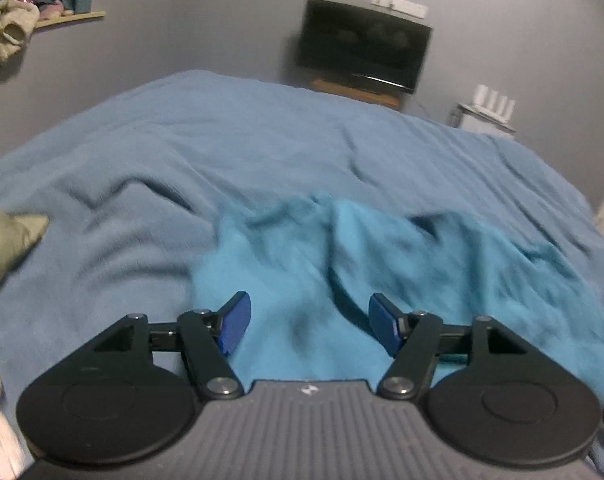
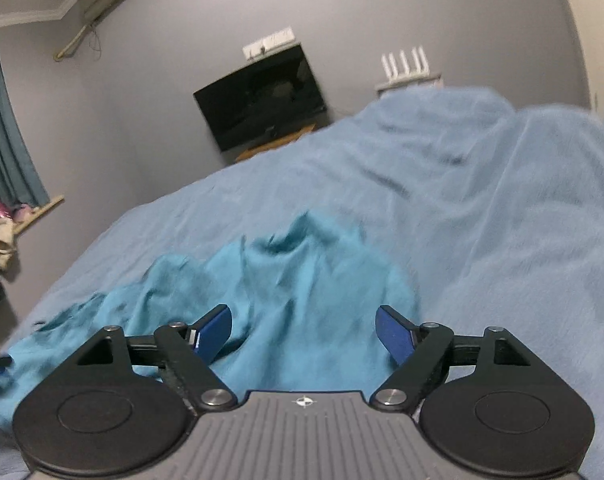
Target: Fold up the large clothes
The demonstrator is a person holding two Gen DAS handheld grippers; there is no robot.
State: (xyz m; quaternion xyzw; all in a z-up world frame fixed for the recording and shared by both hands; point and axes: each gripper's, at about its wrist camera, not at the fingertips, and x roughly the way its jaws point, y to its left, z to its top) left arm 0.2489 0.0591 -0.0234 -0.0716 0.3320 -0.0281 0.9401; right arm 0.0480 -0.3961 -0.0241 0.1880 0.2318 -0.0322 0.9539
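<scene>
A bright teal garment lies crumpled on the pale blue bed cover. In the left wrist view my left gripper is open, its blue fingers spread over the garment's near left part and holding nothing. In the right wrist view the same teal garment lies bunched in folds under my right gripper, which is open and empty above the garment's near edge. The bed cover rises in a hump at the far right.
A black TV hangs on the grey wall beyond the bed, above a wooden shelf. A small white cabinet with a router stands at the right. An olive cloth lies at the bed's left edge. Curtains and a window ledge are at the left.
</scene>
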